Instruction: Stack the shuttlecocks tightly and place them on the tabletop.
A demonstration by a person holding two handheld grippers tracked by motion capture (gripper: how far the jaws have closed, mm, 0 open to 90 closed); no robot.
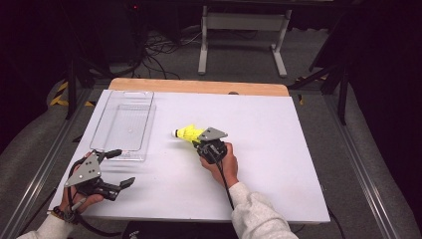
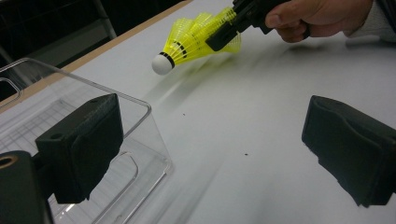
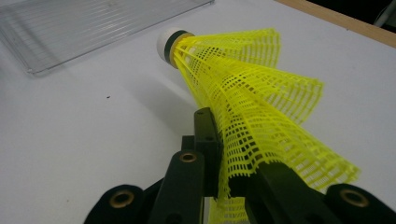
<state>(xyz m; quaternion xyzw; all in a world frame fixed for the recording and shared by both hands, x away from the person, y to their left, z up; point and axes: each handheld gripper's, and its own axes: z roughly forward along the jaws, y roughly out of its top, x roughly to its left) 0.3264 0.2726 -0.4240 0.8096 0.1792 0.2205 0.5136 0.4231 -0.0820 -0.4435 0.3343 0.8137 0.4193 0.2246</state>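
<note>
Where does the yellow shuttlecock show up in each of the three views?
High view: the yellow shuttlecock sits mid-table, held in the right gripper, cork pointing left.
Left gripper view: top centre, off the table.
Right gripper view: centre to lower right, clamped by its skirt.
Shared landmark: the clear tray, also at lower left and top left.

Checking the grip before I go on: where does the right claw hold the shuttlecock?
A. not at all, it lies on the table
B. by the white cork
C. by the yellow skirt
C: the right claw pinches the shuttlecock by its yellow mesh skirt, cork pointing away.
</note>
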